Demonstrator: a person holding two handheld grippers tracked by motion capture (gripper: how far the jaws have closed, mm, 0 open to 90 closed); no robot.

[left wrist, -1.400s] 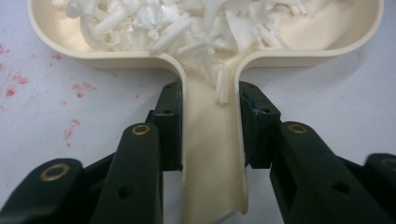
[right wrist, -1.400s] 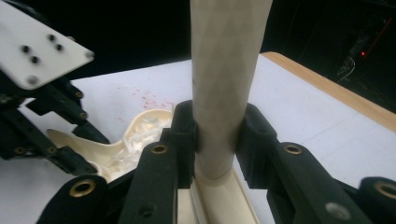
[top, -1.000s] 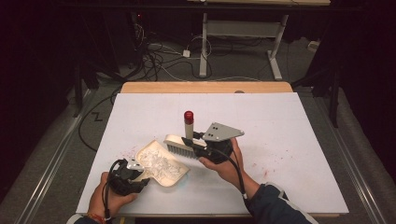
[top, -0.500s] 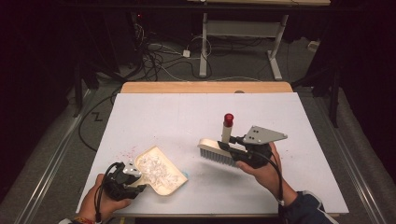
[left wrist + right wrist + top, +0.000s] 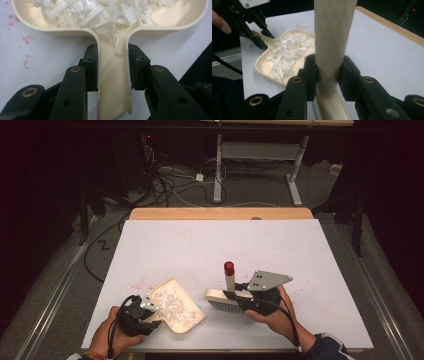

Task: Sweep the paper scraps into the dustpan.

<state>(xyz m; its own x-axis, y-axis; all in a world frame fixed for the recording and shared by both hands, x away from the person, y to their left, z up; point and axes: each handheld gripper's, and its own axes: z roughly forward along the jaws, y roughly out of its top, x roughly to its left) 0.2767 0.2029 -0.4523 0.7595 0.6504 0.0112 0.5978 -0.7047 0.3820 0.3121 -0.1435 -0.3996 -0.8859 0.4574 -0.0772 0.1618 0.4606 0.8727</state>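
Our left gripper (image 5: pixel 112 67) clamps the dustpan (image 5: pixel 176 306) handle at lower left; our right gripper (image 5: pixel 328 72) clamps the brush (image 5: pixel 226 296) handle, now beside the pan, nearer than half a second ago.

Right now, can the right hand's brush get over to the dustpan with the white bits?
Probably yes. The brush, held by the right gripper, sits just beside the dustpan, with bare table between them and nothing blocking.
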